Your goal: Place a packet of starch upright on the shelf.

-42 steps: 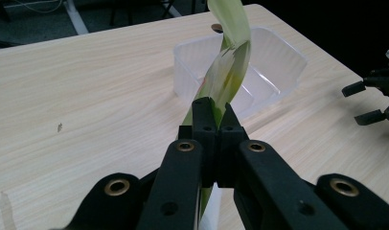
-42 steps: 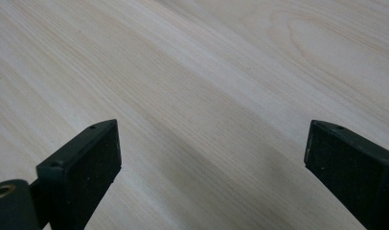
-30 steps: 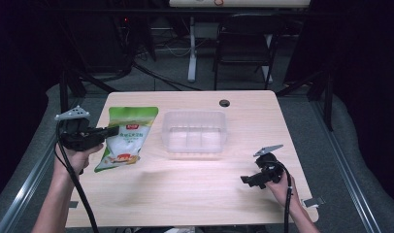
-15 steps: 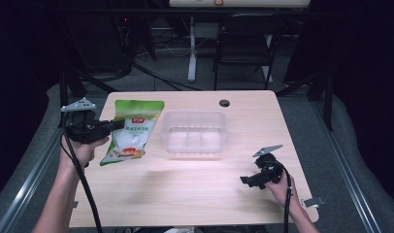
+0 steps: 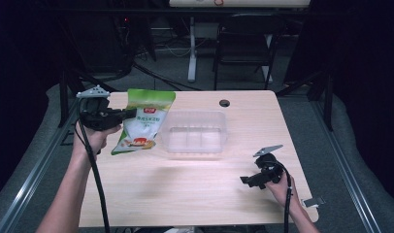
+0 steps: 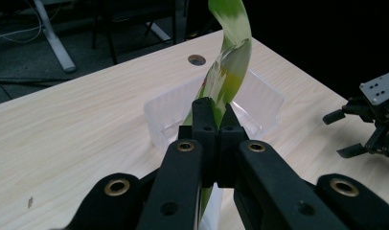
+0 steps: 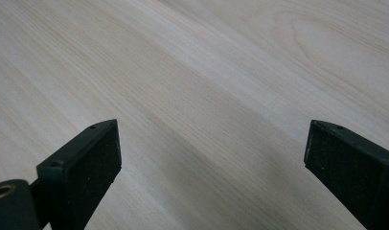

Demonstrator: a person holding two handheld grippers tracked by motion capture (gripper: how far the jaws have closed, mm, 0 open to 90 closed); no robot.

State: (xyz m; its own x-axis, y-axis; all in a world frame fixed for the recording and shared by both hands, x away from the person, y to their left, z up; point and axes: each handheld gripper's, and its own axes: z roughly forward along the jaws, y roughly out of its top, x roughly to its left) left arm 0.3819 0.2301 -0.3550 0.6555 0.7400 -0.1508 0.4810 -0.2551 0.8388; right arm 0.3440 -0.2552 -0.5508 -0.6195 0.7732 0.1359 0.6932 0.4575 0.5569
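A green and white snack bag [image 5: 142,121] hangs in the air over the table's left side, its edge pinched in my left gripper [image 5: 129,113]. In the left gripper view the jaws are shut on the bag [image 6: 228,72], which curls upward past the fingertips [image 6: 212,117]. Beyond it sits a clear plastic container [image 5: 195,134] at the table's middle, also the clear plastic container [image 6: 264,98] behind the bag. My right gripper [image 5: 247,180] rests low at the front right, open. Its pads [image 7: 89,155] stand wide apart over bare wood.
The light wooden table [image 5: 195,194] has a round cable hole [image 5: 224,103] near its far edge. A small white tag [image 5: 314,201] lies at the front right corner. Chairs and desk legs stand in the dark behind the table.
My left gripper has lifted the bag off the table and carried it up and to the right, toward the container. The right gripper has stayed put.
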